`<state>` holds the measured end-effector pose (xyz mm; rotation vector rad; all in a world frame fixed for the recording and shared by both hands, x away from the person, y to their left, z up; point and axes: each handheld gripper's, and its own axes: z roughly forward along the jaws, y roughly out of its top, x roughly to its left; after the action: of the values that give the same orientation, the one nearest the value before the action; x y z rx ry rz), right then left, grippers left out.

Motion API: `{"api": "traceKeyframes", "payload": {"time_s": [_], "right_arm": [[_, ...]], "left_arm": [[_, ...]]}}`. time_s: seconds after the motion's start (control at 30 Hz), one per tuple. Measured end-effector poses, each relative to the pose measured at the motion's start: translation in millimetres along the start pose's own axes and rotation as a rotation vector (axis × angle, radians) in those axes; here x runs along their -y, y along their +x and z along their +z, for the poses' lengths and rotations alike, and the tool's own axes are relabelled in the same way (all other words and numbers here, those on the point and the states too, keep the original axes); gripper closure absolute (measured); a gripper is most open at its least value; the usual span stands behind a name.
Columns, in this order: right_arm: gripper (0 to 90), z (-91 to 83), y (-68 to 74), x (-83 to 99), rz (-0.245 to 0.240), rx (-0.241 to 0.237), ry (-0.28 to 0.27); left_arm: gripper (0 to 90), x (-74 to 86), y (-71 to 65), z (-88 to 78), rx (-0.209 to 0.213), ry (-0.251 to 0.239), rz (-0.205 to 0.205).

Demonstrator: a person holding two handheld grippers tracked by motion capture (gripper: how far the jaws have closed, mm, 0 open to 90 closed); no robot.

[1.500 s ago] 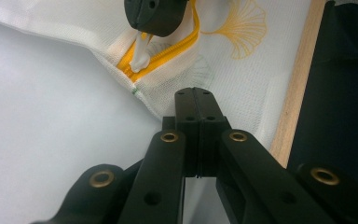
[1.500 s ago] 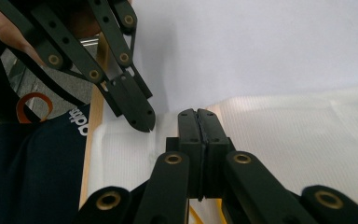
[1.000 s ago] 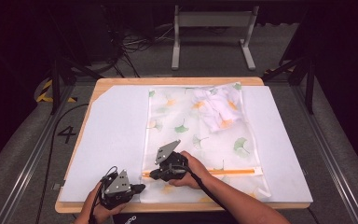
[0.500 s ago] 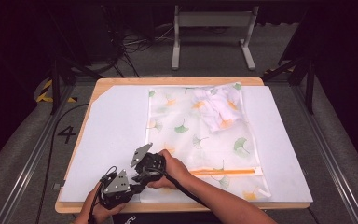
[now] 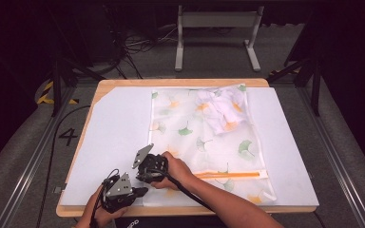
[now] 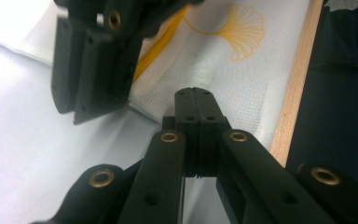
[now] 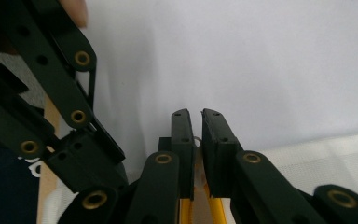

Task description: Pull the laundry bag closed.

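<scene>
A white mesh laundry bag printed with ginkgo leaves lies flat on the table, and a white garment sits inside its far end. An orange zipper runs along the bag's near edge. My right gripper is at the bag's near left corner, shut on the small metal zipper pull, with the orange zipper tape just behind its jaws. My left gripper lies just in front of it, shut on the bag's corner edge. In the left gripper view the right gripper hangs close above the mesh.
A white mat covers the wooden table, whose near edge runs right beside my left gripper. The person's forearm crosses the bag's near edge. Beyond the table stand a metal frame and cables on the floor.
My right gripper has slid left along the zipper line, from the bag's near middle to its left corner, ending beside the left gripper. The left gripper has stayed put.
</scene>
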<state>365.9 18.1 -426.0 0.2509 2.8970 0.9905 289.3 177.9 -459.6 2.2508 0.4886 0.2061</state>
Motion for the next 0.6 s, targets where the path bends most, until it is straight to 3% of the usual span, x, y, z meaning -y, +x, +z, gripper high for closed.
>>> {"api": "traceKeyframes", "payload": {"time_s": [0.3,0.6], "right_arm": [[84.0,-23.8,-1.1,9.4,0.000,-0.013,-0.060],[85.4,-30.4,-4.6,30.6,0.012,-0.020,-0.052]], "left_arm": [[90.0,-0.3,-0.3,0.1,-0.003,0.002,-0.003],[90.0,-0.2,0.1,0.2,-0.002,0.001,-0.006]]}}
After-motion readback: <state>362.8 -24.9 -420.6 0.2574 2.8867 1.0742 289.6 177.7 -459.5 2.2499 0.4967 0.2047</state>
